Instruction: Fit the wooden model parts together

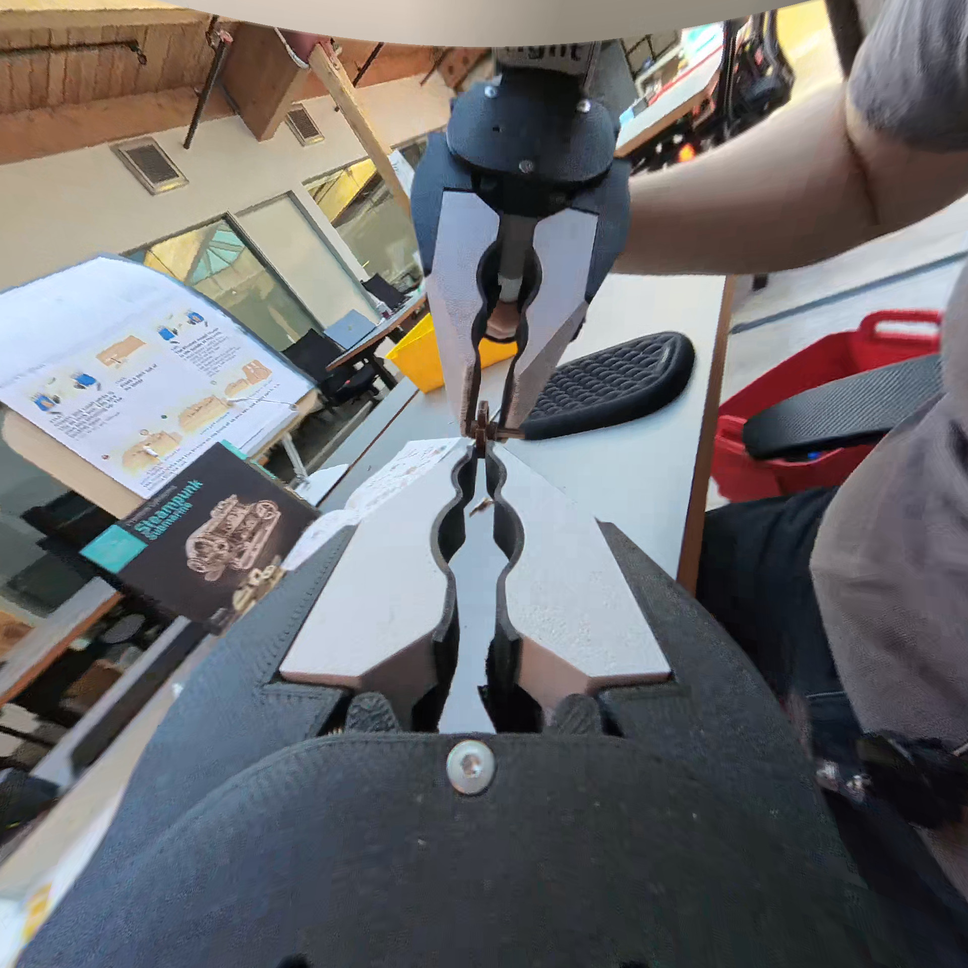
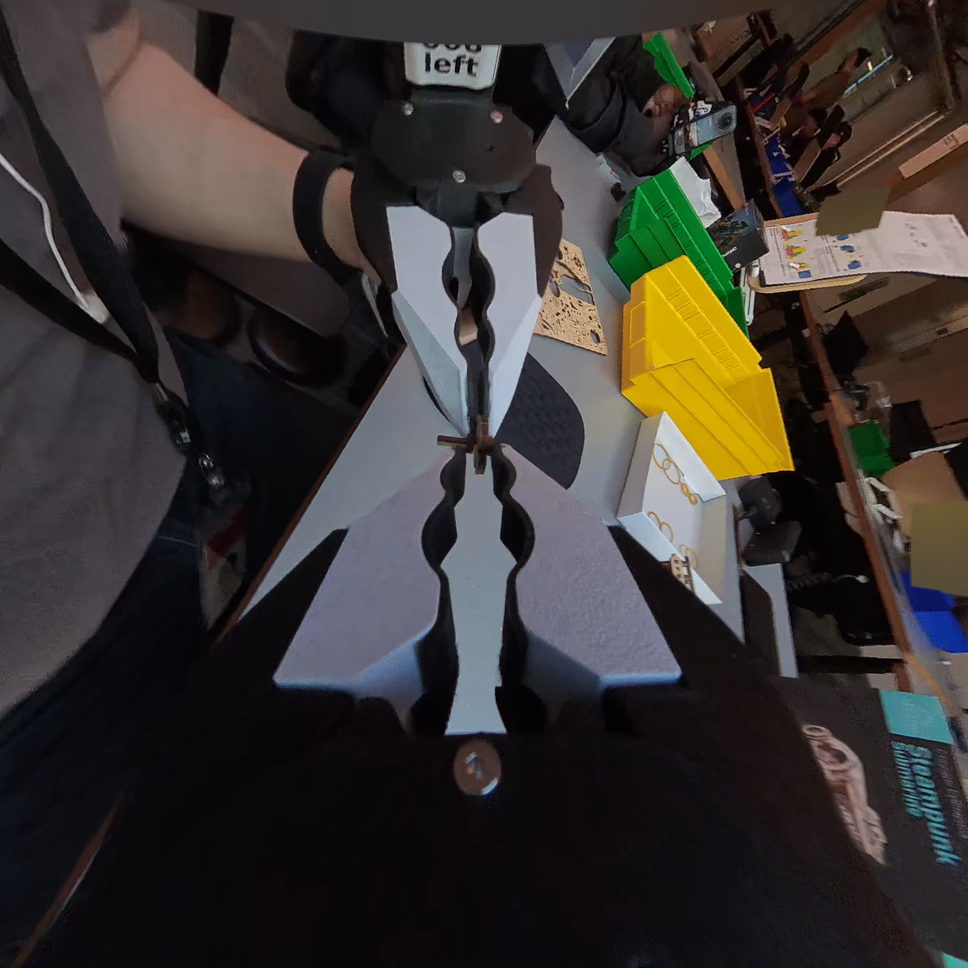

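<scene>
**Two tools meet tip to tip over a small wooden piece**

A workshop room with timber beams, wall vents and glass partitions surrounds a pale grey tabletop (image 1: 634,471) with a wooden edge. At the far left of the left wrist view a printed instruction sheet (image 1: 141,366) stands propped up, and below it lies a dark kit box (image 1: 209,534) with a teal patch. Near the middle, a yellow bin (image 1: 419,361) sits behind the tools, with a black textured pad (image 1: 607,387) just to its right on the tabletop. A red bin (image 1: 817,419) stands beyond the tabletop's right edge, beside a person's grey shirt and bare forearm.

The left tool (image 1: 481,451) points forward with its jaws almost closed, the tips pinching the lower part of the small dark wooden part (image 1: 483,425). The right tool (image 1: 487,419) comes in from opposite, its jaws narrowed to a thin gap and gripping the same small assembly at its tips. The piece is held in the air above the tabletop, between the two sets of tips.

In the right wrist view the wooden part (image 2: 477,445) shows as a little cross shape. To the right lie a cut-out wooden sheet (image 2: 573,309), green bins (image 2: 665,230), yellow bins (image 2: 696,366) and a white tray (image 2: 675,503) holding rubber bands.
</scene>
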A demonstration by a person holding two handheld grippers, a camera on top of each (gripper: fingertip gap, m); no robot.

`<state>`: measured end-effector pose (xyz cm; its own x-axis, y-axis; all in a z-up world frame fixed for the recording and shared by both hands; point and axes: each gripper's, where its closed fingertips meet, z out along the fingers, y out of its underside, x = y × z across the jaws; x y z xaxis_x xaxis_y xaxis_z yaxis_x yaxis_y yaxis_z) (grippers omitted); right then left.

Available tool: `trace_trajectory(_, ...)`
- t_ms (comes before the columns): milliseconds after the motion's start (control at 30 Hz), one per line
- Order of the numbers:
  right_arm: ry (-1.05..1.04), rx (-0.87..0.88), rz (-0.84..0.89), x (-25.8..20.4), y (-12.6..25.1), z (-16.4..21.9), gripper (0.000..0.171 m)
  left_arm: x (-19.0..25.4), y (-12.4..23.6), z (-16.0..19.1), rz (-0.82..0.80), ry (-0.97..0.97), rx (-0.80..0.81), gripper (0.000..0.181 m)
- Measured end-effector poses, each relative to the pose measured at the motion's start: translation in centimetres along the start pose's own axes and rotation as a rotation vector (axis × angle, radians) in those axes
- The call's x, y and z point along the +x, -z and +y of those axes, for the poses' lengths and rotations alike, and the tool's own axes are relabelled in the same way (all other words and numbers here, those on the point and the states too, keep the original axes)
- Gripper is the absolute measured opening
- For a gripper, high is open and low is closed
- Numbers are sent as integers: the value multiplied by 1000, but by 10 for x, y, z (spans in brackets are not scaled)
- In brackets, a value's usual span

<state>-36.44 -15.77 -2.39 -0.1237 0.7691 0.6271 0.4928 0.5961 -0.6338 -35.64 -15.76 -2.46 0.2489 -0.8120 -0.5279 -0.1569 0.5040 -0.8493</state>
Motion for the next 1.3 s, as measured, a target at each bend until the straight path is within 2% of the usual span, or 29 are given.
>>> trace_trajectory(133,-164,78,-18,3,-1,2,8,-3,1,1,52,162,42,1)
trace_trajectory(367,-380,160,-46,7,-3,8,8,-8,0,5,55,269,83,2)
trace_trajectory(467,-407,170,-36,8,-1,12,8,-13,4,3,53,322,122,12)
trace_trajectory(800,-355,163,-49,-1,-3,11,7,-5,-1,0,122,365,141,16)
trace_trajectory(1300,-181,152,-15,-6,-5,5,9,6,3,0,173,332,134,7)
